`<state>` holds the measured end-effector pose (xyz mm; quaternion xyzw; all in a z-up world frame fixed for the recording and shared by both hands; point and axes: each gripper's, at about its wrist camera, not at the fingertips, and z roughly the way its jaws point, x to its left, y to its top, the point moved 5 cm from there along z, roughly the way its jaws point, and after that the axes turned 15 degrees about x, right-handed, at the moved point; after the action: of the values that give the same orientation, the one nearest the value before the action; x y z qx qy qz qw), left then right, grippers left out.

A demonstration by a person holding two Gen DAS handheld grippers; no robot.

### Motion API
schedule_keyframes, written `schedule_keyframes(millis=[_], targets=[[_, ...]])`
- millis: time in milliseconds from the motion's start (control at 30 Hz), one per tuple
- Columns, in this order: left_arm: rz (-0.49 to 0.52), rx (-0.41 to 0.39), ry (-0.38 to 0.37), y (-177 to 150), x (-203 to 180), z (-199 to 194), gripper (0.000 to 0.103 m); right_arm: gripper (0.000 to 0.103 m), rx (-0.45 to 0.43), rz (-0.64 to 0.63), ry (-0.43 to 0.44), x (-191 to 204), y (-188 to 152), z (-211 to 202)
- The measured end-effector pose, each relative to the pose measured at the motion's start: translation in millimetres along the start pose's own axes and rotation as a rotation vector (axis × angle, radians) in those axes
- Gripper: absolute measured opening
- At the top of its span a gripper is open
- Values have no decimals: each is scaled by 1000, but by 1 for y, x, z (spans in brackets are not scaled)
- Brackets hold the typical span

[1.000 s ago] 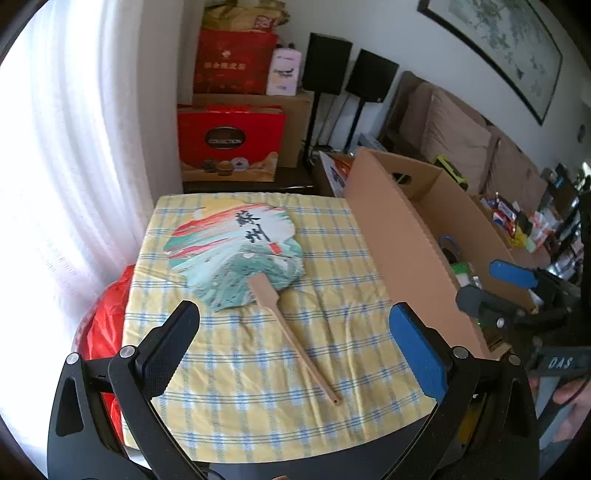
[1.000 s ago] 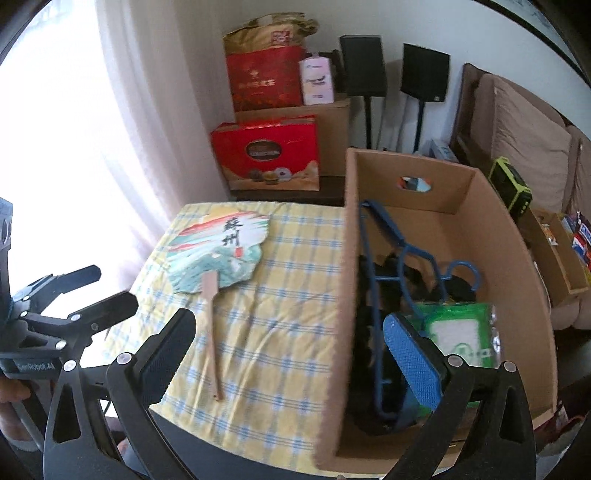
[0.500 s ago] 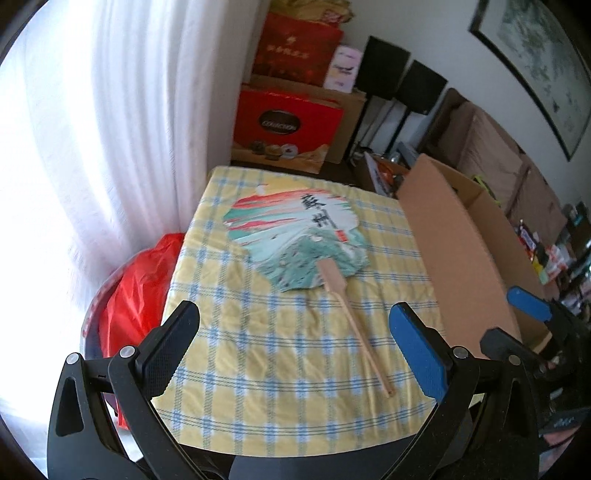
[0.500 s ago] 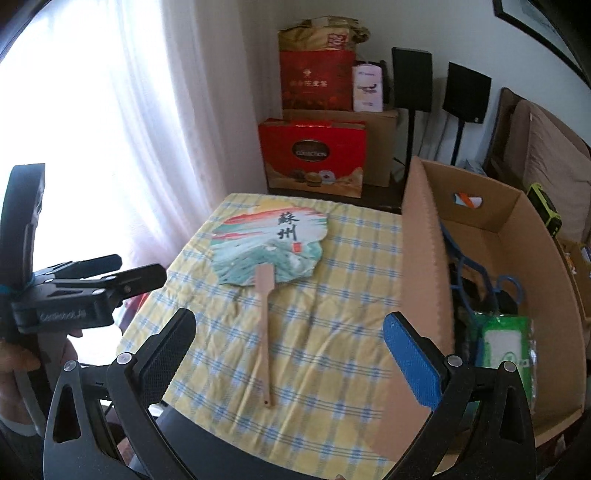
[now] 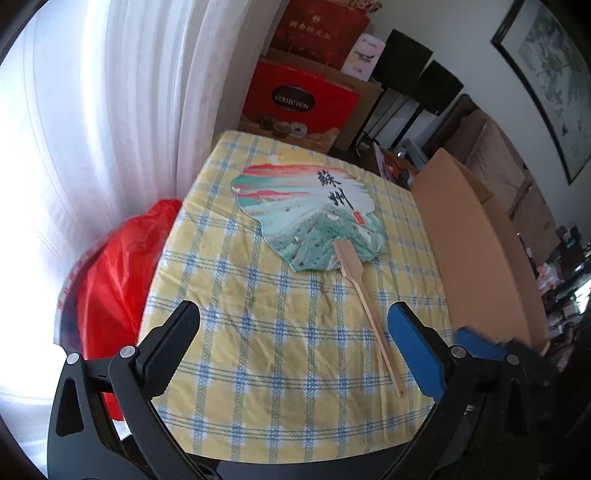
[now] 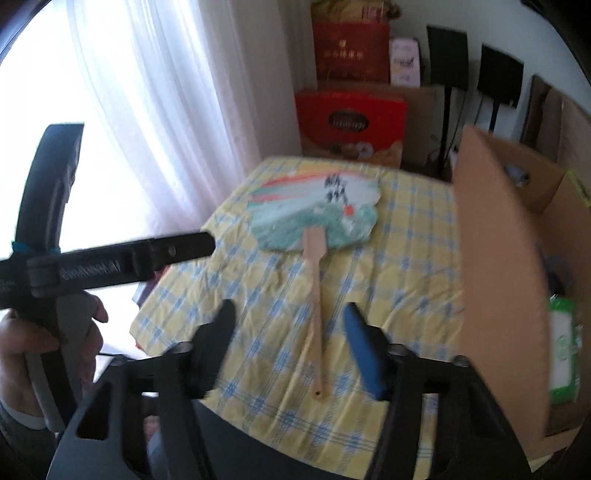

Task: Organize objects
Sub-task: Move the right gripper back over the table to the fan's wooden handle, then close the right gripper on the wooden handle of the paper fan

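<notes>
Cardboard box (image 6: pixel 498 280) contents mostly hidden; right gripper (image 6: pixel 290 339) closing, blurred.

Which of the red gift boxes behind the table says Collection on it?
The lower red box, standing right behind the table; it has a dark oval label. The darker upper red box carries gold characters instead.

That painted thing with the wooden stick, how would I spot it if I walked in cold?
Find the yellow checked tablecloth beside the tall cardboard box. The paddle fan lies flat on it, alone: teal and red brushwork, black characters, and a pale wooden handle.
</notes>
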<state>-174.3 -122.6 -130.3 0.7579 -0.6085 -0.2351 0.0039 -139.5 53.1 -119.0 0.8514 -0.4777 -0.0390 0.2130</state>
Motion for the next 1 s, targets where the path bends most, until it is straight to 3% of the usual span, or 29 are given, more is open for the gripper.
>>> schedule_keyframes(millis=[233,333,567,700,1000], targets=[[-8,29,-25,-2,-4,19,101,42,41,25,-36,-13,-12,37],[-8,40,-30,-3,-8,26,101,29,59,44,-24,-20,-14,48],[6,71,-32,-4,-18,42,101,22,78,58,-19,-26,-18,60],[3,92,-41,-2,-23,50,94,16,75,67,-17,-27,-21,61],[-49,130,-148,-2,-30,70,94,6,74,92,39,-28,-24,61]])
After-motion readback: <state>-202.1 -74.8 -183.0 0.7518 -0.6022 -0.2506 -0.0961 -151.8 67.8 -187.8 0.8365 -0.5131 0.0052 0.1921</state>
